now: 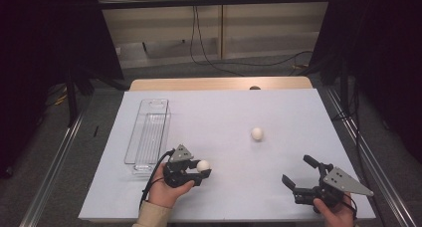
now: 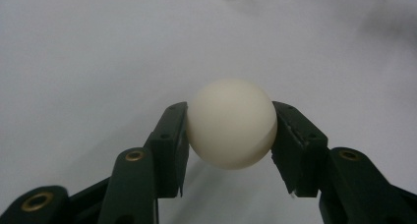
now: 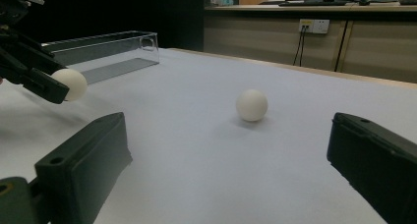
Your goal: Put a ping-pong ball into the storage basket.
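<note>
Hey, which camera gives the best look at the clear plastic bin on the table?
The high view: the clear bin shows whole from above, long and narrow, at the table's left side beside the left gripper. The right gripper view catches it low and side-on, far off, partly behind that gripper.

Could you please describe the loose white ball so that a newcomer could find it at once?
On the white table, look right of the clear tray, near the middle. The loose ball lies alone there, whereas the other ball is clamped in the left tool.
</note>
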The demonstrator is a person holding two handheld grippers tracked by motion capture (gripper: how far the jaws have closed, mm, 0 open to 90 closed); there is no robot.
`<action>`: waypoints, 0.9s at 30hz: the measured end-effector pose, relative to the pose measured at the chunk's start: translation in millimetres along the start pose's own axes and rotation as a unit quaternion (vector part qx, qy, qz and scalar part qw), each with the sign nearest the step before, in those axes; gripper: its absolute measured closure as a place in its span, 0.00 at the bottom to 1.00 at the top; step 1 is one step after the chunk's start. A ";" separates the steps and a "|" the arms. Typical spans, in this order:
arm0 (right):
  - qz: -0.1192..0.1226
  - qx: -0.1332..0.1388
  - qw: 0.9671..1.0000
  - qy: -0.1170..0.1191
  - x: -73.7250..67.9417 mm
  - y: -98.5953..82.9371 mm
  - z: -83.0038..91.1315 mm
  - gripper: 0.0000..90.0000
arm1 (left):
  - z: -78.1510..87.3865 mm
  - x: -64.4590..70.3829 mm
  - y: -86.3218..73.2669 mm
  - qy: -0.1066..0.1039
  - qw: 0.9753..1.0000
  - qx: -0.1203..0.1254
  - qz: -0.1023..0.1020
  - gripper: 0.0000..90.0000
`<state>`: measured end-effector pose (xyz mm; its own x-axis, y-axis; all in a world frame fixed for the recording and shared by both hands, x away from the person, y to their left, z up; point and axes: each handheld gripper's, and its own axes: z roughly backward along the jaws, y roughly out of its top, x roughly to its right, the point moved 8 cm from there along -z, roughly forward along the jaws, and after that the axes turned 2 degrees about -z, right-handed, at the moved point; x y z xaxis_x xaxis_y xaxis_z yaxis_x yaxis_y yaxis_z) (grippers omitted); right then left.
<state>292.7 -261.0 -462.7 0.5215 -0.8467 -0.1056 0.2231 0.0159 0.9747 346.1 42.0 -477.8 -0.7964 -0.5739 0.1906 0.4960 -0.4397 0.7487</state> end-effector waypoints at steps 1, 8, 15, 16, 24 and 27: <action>-0.001 0.000 1.000 0.000 -0.1 0.1 0.0 0.02 | 0.2 0.2 0.3 0.001 1.000 0.000 0.002 0.57; 0.000 0.000 1.000 0.001 -0.5 0.0 0.1 0.02 | 4.0 -3.0 3.6 0.011 1.000 0.010 0.000 0.57; -0.001 0.001 1.000 0.001 -0.5 0.3 0.1 0.02 | 8.6 -7.0 5.5 0.018 1.000 0.016 0.001 0.57; -0.001 0.001 1.000 0.001 -0.5 0.3 0.1 0.02 | 9.3 -7.6 5.2 0.020 1.000 0.014 0.004 0.57; 0.000 0.001 1.000 0.002 -0.6 0.4 0.0 0.02 | 13.5 -9.9 6.2 0.019 1.000 0.009 0.015 0.57; 0.000 0.000 1.000 0.002 -0.8 0.3 0.0 0.02 | 14.9 -11.2 7.4 0.022 1.000 0.008 0.017 0.57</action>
<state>292.3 -260.3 -462.3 0.5256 -0.8441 -0.1064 0.2226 0.0157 0.9748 353.5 55.5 -464.9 -0.7634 -0.6177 0.1886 0.5163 -0.4081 0.7529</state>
